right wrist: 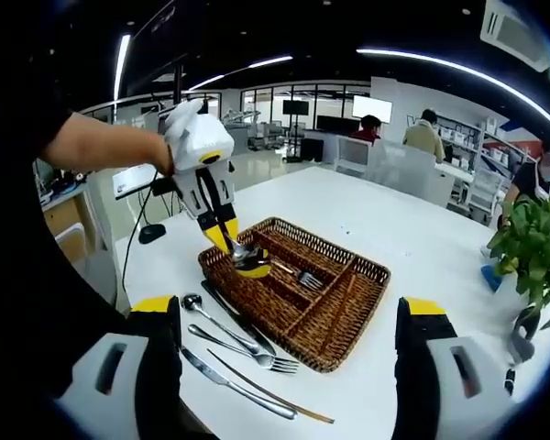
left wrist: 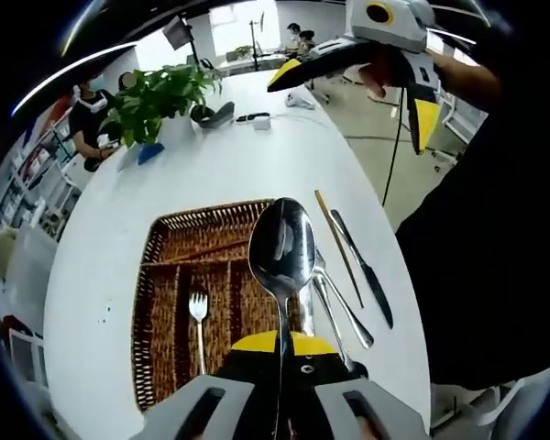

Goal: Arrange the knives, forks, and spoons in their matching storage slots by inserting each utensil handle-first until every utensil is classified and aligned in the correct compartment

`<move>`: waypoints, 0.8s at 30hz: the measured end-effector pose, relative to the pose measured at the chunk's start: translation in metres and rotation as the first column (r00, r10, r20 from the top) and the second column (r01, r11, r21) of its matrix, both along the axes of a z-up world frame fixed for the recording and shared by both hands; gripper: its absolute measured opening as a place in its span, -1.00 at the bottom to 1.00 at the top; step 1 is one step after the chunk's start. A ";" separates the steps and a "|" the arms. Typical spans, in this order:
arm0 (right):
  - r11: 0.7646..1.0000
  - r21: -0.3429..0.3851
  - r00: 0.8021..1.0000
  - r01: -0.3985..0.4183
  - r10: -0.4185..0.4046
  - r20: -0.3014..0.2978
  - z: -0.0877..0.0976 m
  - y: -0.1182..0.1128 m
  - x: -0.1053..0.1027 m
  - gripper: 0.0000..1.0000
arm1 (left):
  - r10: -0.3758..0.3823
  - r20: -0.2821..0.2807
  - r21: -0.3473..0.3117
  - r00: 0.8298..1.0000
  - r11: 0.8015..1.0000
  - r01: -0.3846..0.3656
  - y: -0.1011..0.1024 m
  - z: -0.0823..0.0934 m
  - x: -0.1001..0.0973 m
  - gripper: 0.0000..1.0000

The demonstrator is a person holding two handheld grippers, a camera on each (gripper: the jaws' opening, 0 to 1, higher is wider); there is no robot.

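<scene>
One spoon (left wrist: 281, 249) clamped in left hand-held gripper (left wrist: 280, 367) above wicker tray (left wrist: 165, 275); fork (left wrist: 198, 316) at 7 o'clock inside; right hand-held gripper (right wrist: 284, 353) wide open, empty.

A brown woven basket (right wrist: 325, 316) sits on a white table (right wrist: 422, 243). The spoon (left wrist: 281, 249), fork (left wrist: 198, 307) and knife (left wrist: 365, 268) are silver. Both grippers have yellow tips with grey-white bodies. The plant (left wrist: 156, 96) is green.
</scene>
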State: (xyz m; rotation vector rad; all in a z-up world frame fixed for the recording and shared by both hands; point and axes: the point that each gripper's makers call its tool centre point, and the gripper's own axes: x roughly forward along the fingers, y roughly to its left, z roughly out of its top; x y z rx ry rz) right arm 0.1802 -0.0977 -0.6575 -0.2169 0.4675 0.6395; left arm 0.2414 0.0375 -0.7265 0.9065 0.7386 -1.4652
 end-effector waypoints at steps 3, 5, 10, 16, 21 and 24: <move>1.000 -0.011 1.000 -0.007 0.007 0.007 0.002 -0.002 -0.005 0.98 | 0.004 0.025 -0.003 1.000 1.000 -0.004 -0.001 0.002 0.012 -1.00; 1.000 -0.016 1.000 0.001 -0.001 0.006 0.001 -0.007 -0.005 0.98 | 0.030 0.043 0.011 0.999 0.999 -0.031 0.001 0.000 0.025 -1.00; 1.000 -0.018 1.000 0.016 -0.016 0.008 0.002 -0.015 -0.008 0.96 | 0.053 0.042 0.016 0.998 0.998 -0.054 0.004 -0.006 0.042 -1.00; 1.000 -0.015 1.000 0.023 -0.023 -0.009 -0.004 -0.010 -0.013 0.95 | 0.060 0.070 0.029 0.996 0.998 -0.062 0.005 -0.013 0.061 -1.00; 1.000 -0.005 1.000 0.016 -0.016 -0.020 -0.007 -0.001 -0.017 0.96 | 0.079 0.095 -0.007 0.992 0.997 -0.078 -0.003 -0.007 0.075 -1.00; 1.000 -0.002 1.000 0.009 -0.009 -0.024 -0.009 0.000 -0.018 0.96 | 0.070 0.106 -0.002 0.992 0.998 -0.070 -0.008 -0.008 0.085 -1.00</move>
